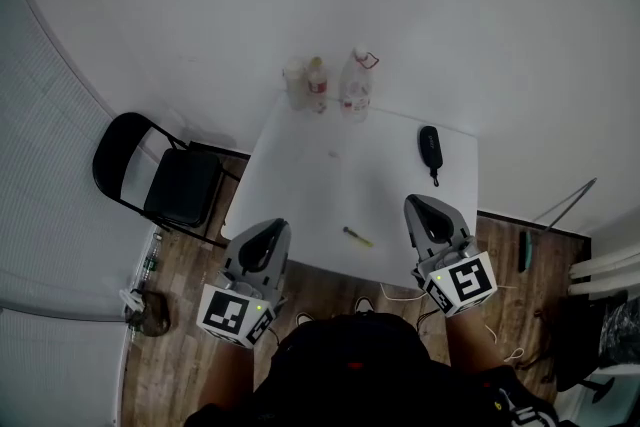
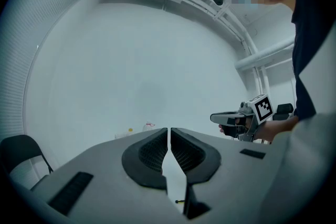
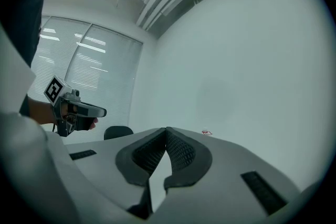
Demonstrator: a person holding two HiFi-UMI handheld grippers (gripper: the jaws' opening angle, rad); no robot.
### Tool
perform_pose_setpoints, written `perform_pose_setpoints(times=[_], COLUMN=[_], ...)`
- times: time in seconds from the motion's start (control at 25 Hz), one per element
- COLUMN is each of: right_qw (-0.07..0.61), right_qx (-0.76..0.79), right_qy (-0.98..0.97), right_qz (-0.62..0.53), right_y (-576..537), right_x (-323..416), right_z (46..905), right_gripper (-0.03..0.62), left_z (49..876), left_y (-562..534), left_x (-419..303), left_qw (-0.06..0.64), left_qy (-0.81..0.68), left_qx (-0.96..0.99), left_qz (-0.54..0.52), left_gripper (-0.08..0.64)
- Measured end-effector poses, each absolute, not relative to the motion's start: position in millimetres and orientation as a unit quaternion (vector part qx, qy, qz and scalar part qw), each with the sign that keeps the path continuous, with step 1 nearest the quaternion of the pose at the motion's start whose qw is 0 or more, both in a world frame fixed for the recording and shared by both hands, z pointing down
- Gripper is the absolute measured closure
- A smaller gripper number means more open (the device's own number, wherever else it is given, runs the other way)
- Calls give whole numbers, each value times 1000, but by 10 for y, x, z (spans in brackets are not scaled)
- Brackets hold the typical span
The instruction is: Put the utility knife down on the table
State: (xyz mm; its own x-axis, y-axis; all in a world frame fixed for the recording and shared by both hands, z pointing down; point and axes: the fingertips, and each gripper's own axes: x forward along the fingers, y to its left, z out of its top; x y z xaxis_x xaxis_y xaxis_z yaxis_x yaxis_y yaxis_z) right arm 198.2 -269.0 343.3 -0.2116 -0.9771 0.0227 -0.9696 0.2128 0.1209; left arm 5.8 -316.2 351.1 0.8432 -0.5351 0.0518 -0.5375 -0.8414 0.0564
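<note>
- The utility knife lay flat on the white bench, near the bench's 6 o'clock edge, with nothing touching it.
- The left tool was held at about 8 o'clock from the knife, just off the bench's near edge and above the wooden floor.
- In the left gripper view its jaws were clenched, tips together, with nothing between them. A small piece of the knife showed low in the slit beneath the pads.
- The right tool hovered at about 3 o'clock from the knife, over the bench's near right corner and apart from the knife.
- In the right gripper view its jaws were likewise clenched tip to tip and empty.
- The knife sat between the two tools, nearer the right one.
- A black pouch rested on the bench at about 1 o'clock from the knife, well apart from it.
- Three bottles stood in a row at the bench's 12 o'clock edge, against the wall.
- A black folding chair stood on the floor at 9 o'clock from the bench.
</note>
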Motion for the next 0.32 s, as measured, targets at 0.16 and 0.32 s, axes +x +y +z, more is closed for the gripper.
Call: perform_pose_setpoints(times=[0.16, 0.32], right_qw=[49, 57], right_qx=[617, 615], right_qy=[-784, -786], right_qz=[-43, -38], right_y=[-2726, -2746], right_x=[1913, 1906], right_z=[3423, 3498], right_gripper=[571, 571], left_z=[3517, 3543], left_y=[-3163, -3151], left_x=[25, 38], left_qw=[35, 36], left_qy=[-283, -277], left_qx=[958, 960], left_qz=[18, 11], left_gripper=[523, 523])
